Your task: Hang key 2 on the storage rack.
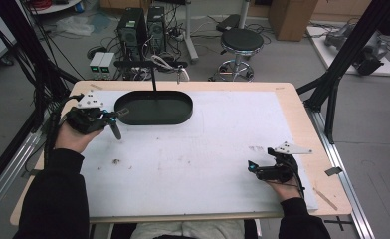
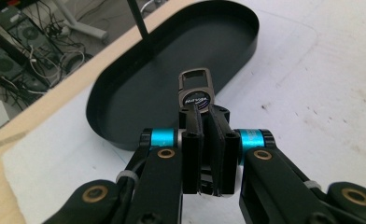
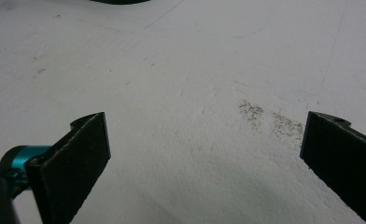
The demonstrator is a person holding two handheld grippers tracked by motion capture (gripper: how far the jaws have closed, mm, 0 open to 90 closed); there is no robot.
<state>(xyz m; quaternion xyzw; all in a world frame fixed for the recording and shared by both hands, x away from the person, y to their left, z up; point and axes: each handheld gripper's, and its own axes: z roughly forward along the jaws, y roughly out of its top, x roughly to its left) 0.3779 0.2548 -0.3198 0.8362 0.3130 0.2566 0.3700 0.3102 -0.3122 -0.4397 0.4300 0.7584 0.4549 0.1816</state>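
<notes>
Black sleeves enter from the bottom of the high view, each hand holding a gripper over the white sheet (image 1: 193, 164) on the wooden table (image 1: 302, 119). Left gripper (image 1: 114, 119), at the sheet's far left corner, is clamped on a small metal key fob (image 2: 196, 91); the left gripper view shows its jaws pressed together with the fob standing up between them, a dark round badge on its face. The fob is held just at the near rim of the black oval tray (image 1: 153, 107), apart from it. Right gripper (image 1: 252, 167) rests low at the sheet's near right, its jaws spread wide over bare, lightly soiled sheet.
</notes>
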